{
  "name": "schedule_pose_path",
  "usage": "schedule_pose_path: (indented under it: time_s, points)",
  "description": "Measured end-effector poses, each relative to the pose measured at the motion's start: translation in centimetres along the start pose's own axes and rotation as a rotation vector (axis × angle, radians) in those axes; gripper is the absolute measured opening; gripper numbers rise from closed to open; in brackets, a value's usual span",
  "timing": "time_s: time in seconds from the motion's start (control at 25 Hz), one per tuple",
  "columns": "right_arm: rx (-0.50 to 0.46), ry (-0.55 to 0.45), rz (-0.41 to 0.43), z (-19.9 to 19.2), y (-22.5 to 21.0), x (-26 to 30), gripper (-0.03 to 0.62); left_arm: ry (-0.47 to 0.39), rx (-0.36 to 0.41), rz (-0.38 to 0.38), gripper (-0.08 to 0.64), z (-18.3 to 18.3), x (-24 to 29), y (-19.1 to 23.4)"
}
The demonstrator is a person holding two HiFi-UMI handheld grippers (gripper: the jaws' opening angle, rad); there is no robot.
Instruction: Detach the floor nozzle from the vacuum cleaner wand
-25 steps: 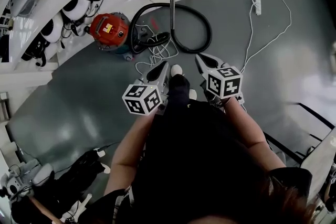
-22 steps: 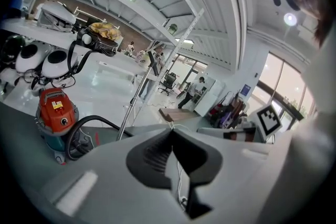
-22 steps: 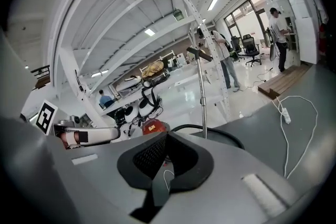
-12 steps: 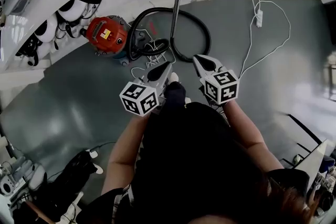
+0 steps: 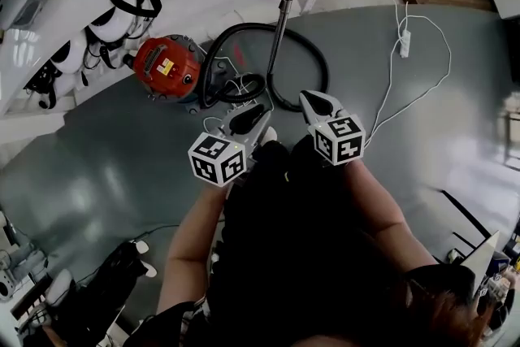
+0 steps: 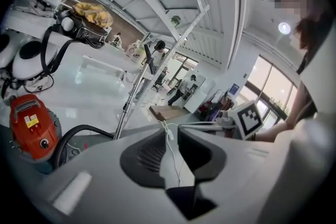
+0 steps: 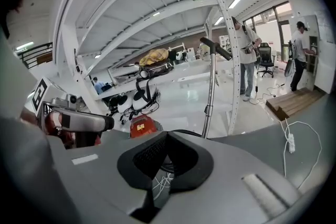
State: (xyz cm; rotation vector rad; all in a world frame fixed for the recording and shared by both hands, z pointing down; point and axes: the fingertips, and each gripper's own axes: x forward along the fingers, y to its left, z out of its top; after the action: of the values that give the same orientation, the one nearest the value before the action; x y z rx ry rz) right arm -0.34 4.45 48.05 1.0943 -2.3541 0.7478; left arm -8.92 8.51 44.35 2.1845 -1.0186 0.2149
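Head view: left gripper [image 5: 255,111] jaws just opening, slightly apart, empty — right gripper [image 5: 309,98] closed, empty; wand [image 5: 281,19] beyond.

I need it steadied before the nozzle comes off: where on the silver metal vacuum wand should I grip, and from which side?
Probably the bare tube of the silver metal vacuum wand below its dark collar. It stands nearly upright, above the black hose looped round its foot, so come level from the person's side, jaws straddling the tube. The shut right claw must open first.
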Motion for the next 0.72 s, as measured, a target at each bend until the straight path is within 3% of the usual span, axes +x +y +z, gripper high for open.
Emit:
schedule_pose_path:
  time_s: [0.16,0.72]
  points:
    - [0.076,0.014,0.034,0.5,-1.2,2.0,-0.002,-0.026,-0.032,0.089,0.012,0.9,0.7,2.5]
    - [0.063,0.11,0.108,0.1,-10.1,9.2,-0.002,-0.104,-0.173,0.315,0.011,1.8,11.0,6.2]
